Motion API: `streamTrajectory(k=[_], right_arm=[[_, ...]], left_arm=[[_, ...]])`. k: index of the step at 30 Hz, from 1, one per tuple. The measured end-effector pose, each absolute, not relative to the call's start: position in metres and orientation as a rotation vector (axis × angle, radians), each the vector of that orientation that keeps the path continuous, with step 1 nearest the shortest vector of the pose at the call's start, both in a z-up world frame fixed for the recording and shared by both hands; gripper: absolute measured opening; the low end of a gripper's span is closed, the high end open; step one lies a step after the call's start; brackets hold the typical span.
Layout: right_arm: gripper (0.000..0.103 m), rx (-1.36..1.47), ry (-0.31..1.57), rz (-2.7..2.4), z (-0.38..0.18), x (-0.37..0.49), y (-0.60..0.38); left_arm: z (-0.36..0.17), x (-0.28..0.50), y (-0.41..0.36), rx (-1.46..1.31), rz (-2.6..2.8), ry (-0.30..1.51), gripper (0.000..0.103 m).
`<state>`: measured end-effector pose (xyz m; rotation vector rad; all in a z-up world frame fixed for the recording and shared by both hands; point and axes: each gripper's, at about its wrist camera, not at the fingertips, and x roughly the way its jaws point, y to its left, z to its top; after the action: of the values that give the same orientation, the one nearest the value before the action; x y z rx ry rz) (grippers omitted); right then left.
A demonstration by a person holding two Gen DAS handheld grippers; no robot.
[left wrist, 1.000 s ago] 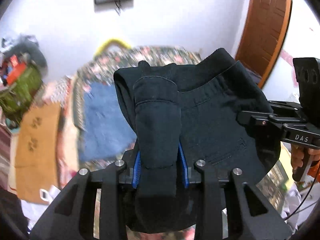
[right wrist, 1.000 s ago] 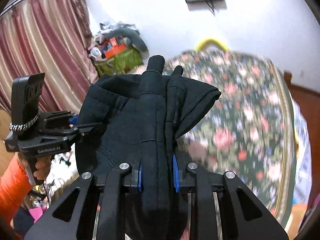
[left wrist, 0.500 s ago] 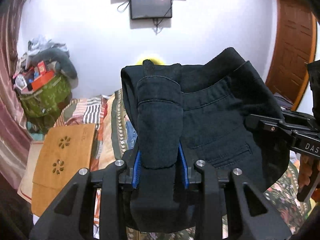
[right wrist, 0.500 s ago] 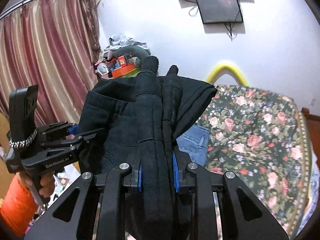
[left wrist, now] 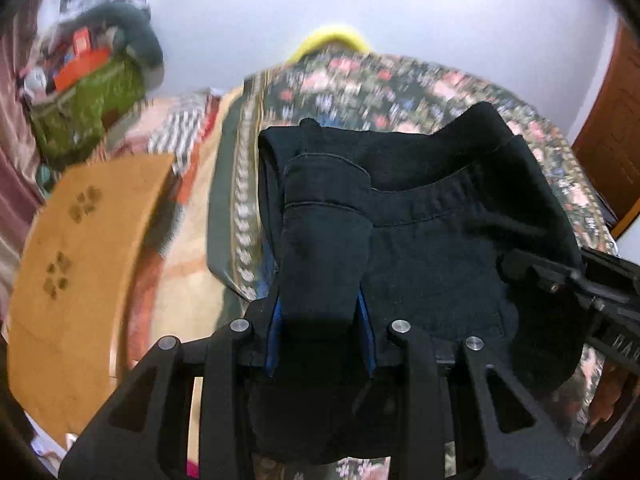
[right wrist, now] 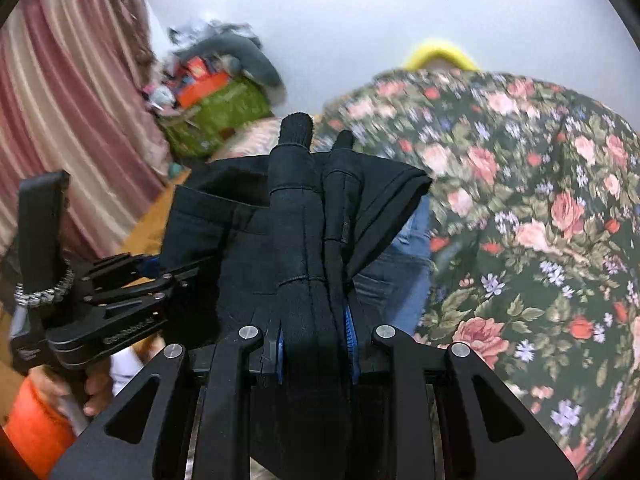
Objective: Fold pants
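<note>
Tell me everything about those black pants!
The black cotton-looking pants are bunched up and held in the air over the flowery bedspread. Stitched seams and a waistband show. The left tool and right tool each pinch a thick fold, and the cloth sags between them.

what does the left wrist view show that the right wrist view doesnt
Only the left wrist view shows the light brown wooden board with flower cut-outs, the brown wooden door and a striped cloth.

Only the right wrist view shows the pink striped curtain, blue denim jeans lying on the bed, and the person's orange sleeve.

Both show the black pants, clamped by the left gripper and the right gripper, above the floral bedspread, plus the green bag of clutter and a yellow curved bar.
</note>
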<state>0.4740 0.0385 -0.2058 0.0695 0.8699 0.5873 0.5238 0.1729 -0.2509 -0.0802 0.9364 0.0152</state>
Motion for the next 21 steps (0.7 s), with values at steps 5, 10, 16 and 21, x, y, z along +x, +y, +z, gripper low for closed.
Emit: streamTrajectory(k=[5,10,16,21], right_arm=[[0.022,0.054,0.966,0.515,-0.241,0.496,0.046],[0.032,0.001,1.040,0.465,-0.254,0.507,0.043],[0.033,-0.057,0.952,0.437,-0.224,0.476,0.026],[0.033,0.006,0.813,0.491,-0.169,0.432,0.009]], left_arm=[[-0.283,0.545,0.172,-0.074,0.026,0.995,0.034],[-0.290,0.551,0.179,-0.094,0.064,1.040,0.059],[-0.260,0.518,0.189,-0.110,0.111,1.014,0.069],[-0.196,0.467,0.181,-0.073,0.098,0.900,0.069]])
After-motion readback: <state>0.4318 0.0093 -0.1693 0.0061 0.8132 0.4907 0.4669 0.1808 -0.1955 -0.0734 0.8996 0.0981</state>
